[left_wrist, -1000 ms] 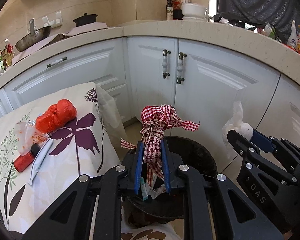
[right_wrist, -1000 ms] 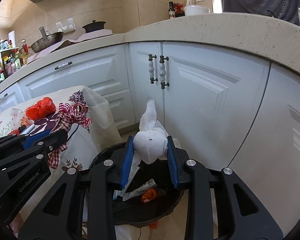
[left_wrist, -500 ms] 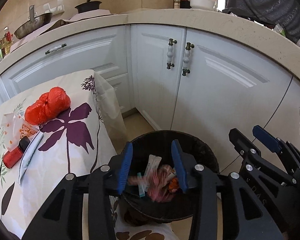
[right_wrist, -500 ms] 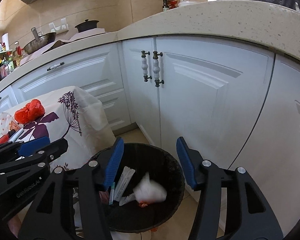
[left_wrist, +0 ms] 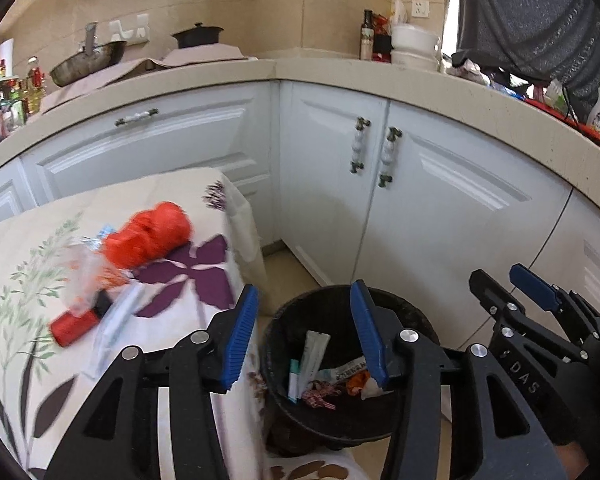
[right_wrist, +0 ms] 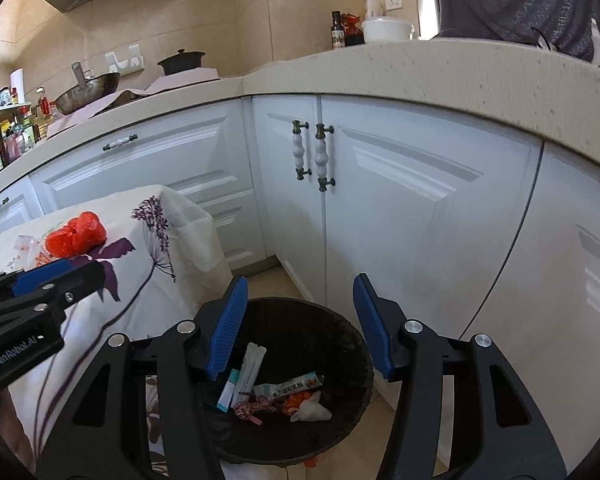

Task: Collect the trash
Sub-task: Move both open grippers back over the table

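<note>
— Looking down the right wrist view: where does the trash sit against the right gripper (right_wrist: pixel 300 320)?

— Lower centre of the frame, in the black bin (right_wrist: pixel 352 344), below and beyond the blue pads. A checked cloth scrap (right_wrist: pixel 254 408) and a white tissue wad (right_wrist: pixel 312 412) lie at the bottom beside some wrappers. Nothing is between the jaws; they stand released and apart.

— And the left gripper (left_wrist: pixel 304 332)?

— Its jaws are opening, with nothing between them. In the left wrist view the bin (left_wrist: pixel 404 312) fills the lower centre, partly behind the right-hand pad, and the checked scrap (left_wrist: pixel 320 394) lies inside.

— Anything uncollected?

— Yes, at left of both frames, on the flowered tablecloth (left_wrist: pixel 28 360): a red crumpled bag (left_wrist: pixel 148 236), a small red bottle (left_wrist: pixel 74 326) and a pale sachet (left_wrist: pixel 114 320), blurred, all well to the left of the left gripper's pads.
</note>
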